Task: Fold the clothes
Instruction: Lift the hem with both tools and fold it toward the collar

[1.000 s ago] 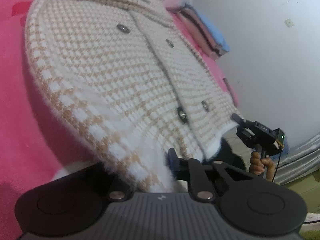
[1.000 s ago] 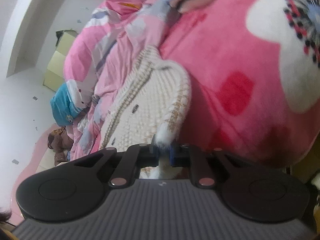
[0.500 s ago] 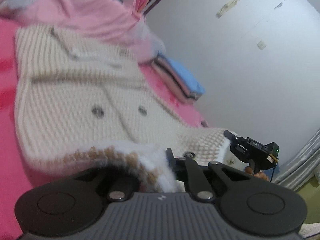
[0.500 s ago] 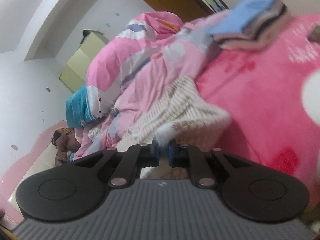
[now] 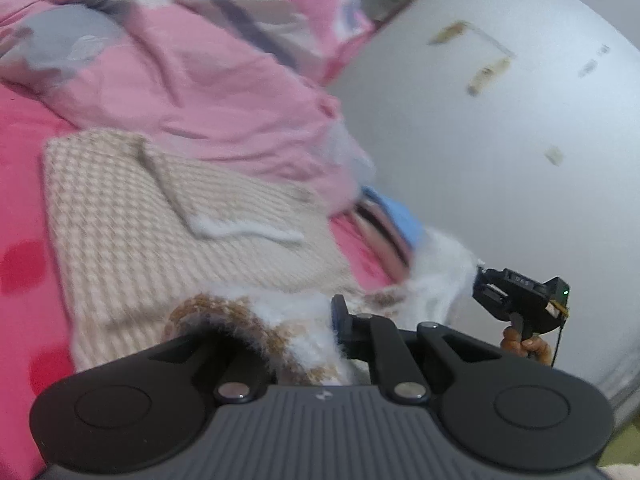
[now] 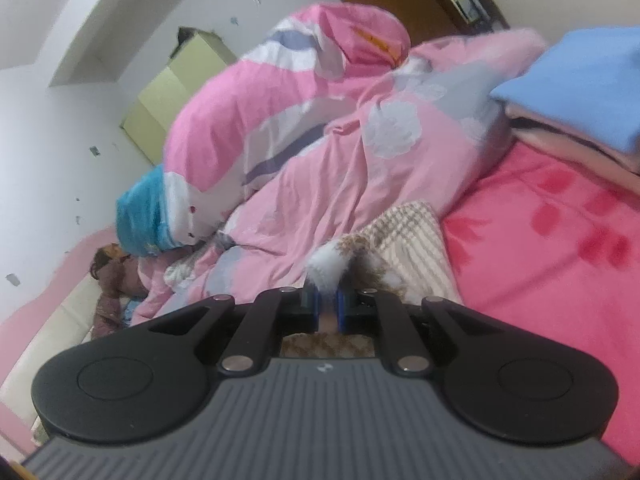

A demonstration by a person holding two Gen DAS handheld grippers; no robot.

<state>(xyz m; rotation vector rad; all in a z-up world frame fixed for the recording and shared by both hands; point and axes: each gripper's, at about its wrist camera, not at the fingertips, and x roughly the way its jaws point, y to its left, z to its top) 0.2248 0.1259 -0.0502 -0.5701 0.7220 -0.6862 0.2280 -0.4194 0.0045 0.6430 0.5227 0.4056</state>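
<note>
A cream and tan knitted cardigan (image 5: 132, 216) lies on the pink blanket (image 5: 20, 216), collar end far from me. Its fluffy white and tan hem is raised off the bed and curls over the lower part. My left gripper (image 5: 308, 332) is shut on the hem at its left corner; knit hides one finger. My right gripper (image 6: 328, 305) is shut on the hem's white fluffy corner (image 6: 326, 264), above the cardigan (image 6: 416, 236). The left wrist view shows the right gripper (image 5: 480, 280) held by a hand (image 5: 524, 346) at the right, with the white hem (image 5: 440, 276) stretched to it.
A crumpled pink patterned duvet (image 6: 320, 140) is heaped just beyond the cardigan. A stack of folded clothes with a blue piece on top (image 6: 580, 92) sits at the bed's far side beside the grey wall (image 5: 500, 140). A blue pillow (image 6: 148, 216) and a yellow-green cabinet (image 6: 176, 88) stand farther off.
Both grippers have risen and moved toward the collar end with the hem in them. The cardigan's lower part has lifted and folded over, hiding the buttons.
</note>
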